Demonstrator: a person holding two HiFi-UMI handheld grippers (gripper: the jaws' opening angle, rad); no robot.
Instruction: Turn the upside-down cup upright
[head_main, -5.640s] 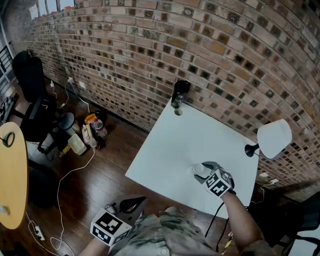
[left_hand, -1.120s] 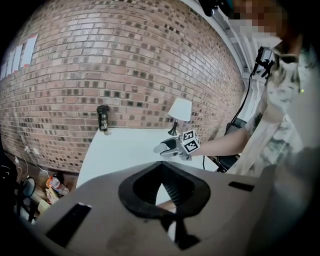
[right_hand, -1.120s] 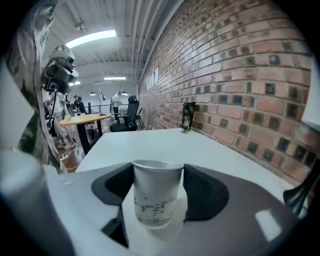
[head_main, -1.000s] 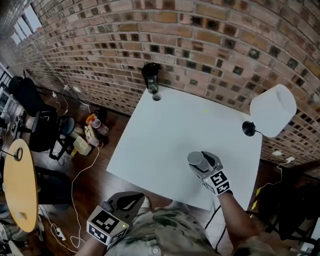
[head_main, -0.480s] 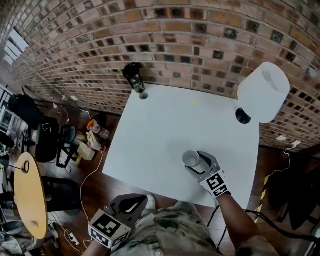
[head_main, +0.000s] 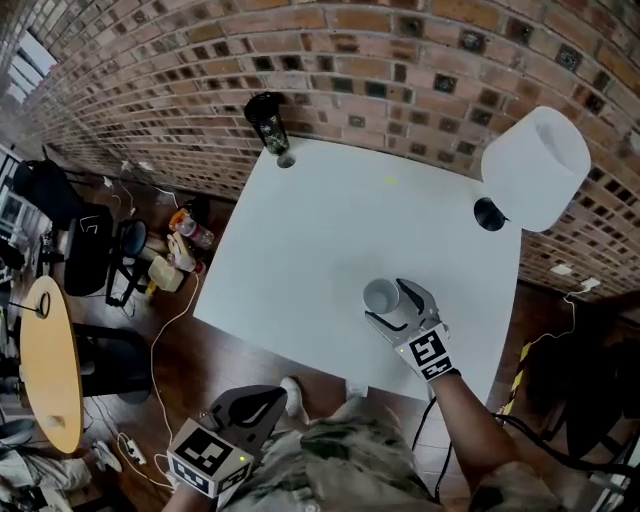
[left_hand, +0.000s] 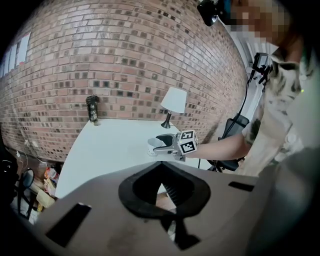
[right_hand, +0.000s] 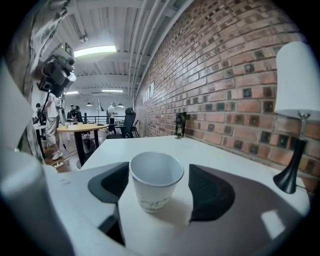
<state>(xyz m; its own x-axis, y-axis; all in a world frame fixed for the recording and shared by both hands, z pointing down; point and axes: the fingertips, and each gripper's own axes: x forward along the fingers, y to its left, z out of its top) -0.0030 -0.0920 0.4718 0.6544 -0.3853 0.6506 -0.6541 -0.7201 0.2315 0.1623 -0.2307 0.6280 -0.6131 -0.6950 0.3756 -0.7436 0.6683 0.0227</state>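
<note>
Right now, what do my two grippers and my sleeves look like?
The right gripper and the left gripper are pale grey two-jaw tools with black pads lining the jaws. Each carries a white cube printed with black square markers. You wear a camouflage-patterned shirt with short sleeves.

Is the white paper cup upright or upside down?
Upright: the white paper cup stands on its base on the white table, open mouth facing up.

Open tabletop spans from the cup to the lamp and what looks like a bottle.
</note>
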